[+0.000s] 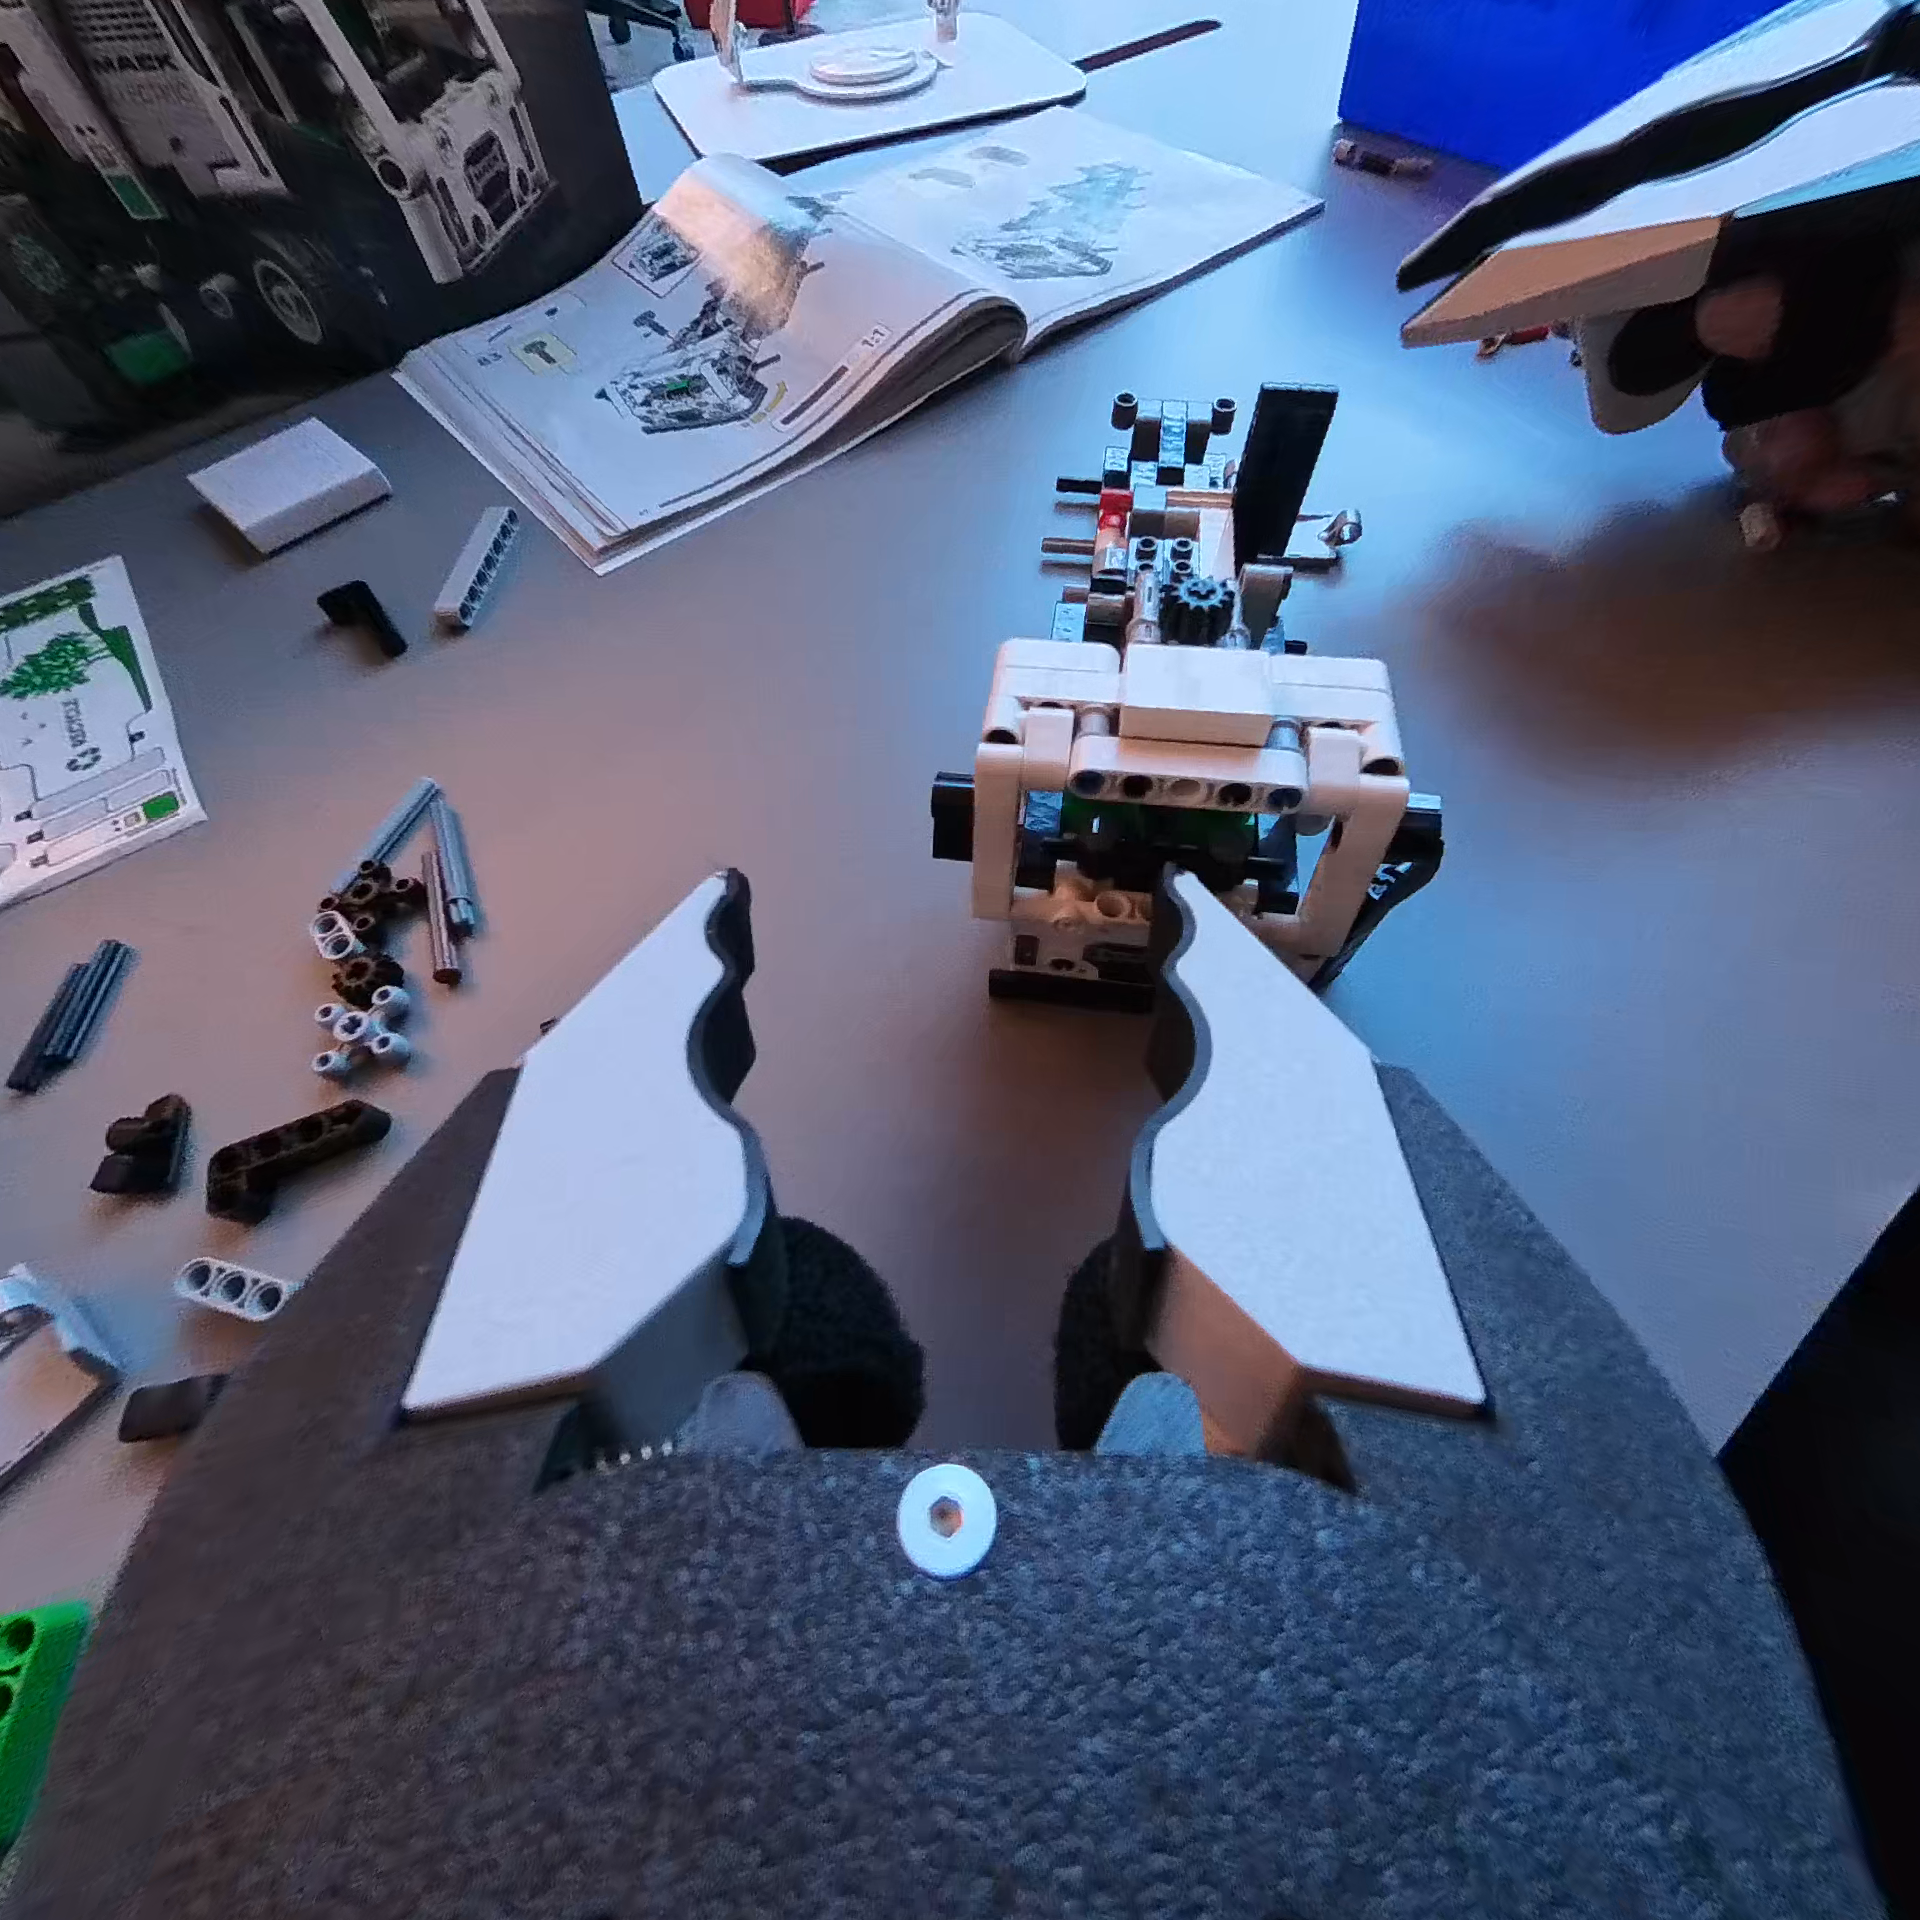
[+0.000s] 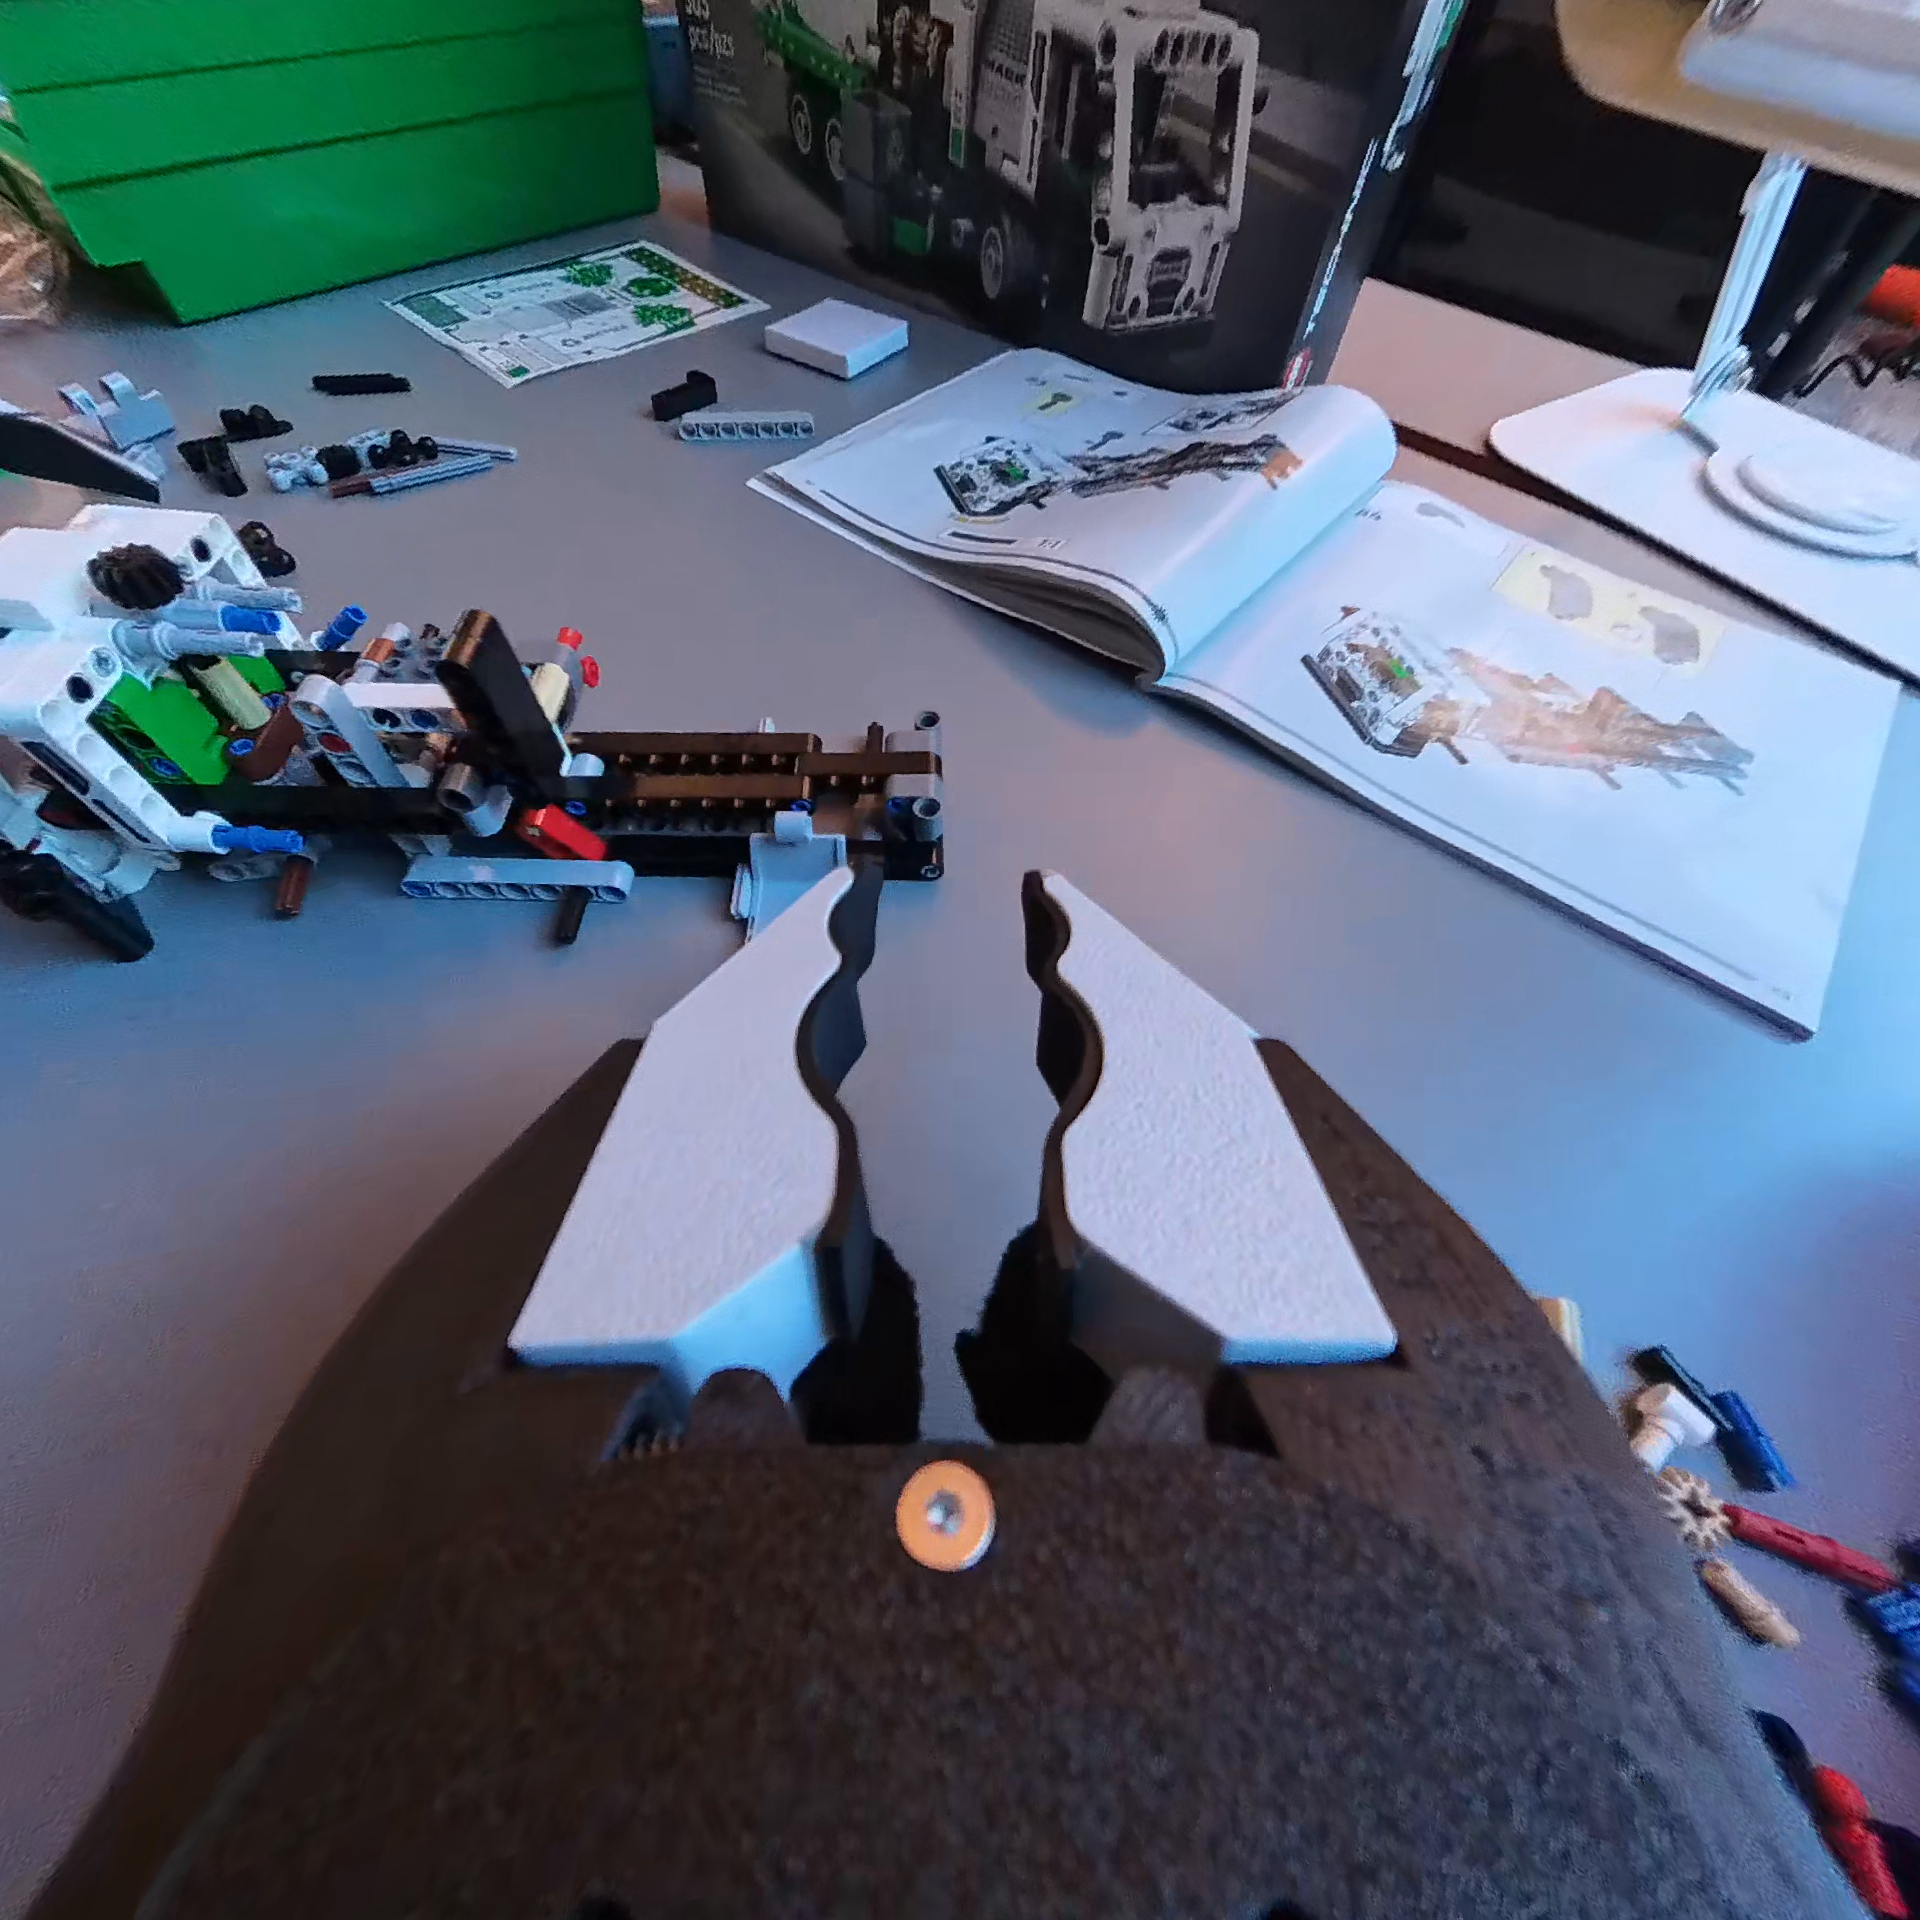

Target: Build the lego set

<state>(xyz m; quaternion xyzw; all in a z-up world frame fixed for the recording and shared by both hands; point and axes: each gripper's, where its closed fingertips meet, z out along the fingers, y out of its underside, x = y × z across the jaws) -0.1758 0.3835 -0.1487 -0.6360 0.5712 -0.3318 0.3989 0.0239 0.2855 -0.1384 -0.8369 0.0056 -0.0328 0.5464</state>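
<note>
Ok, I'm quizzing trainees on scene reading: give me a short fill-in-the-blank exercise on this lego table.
1. Both the left gripper and the right gripper are ____, holding nothing.
2. The open paper instruction booklet lies on the grey ____.
3. In the right wrist view, the half-built white and black lego truck chassis lies to the ____ of the booklet.
4. A flat white square tile sits in front of the dark printed ____ showing a truck.

Missing words: open; table; left; box

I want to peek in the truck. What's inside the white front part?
Inside the white cab of the truck model sit green bricks and a tan pin. A black gear sits behind it. Deeper inside is hidden by the white frame.
</note>
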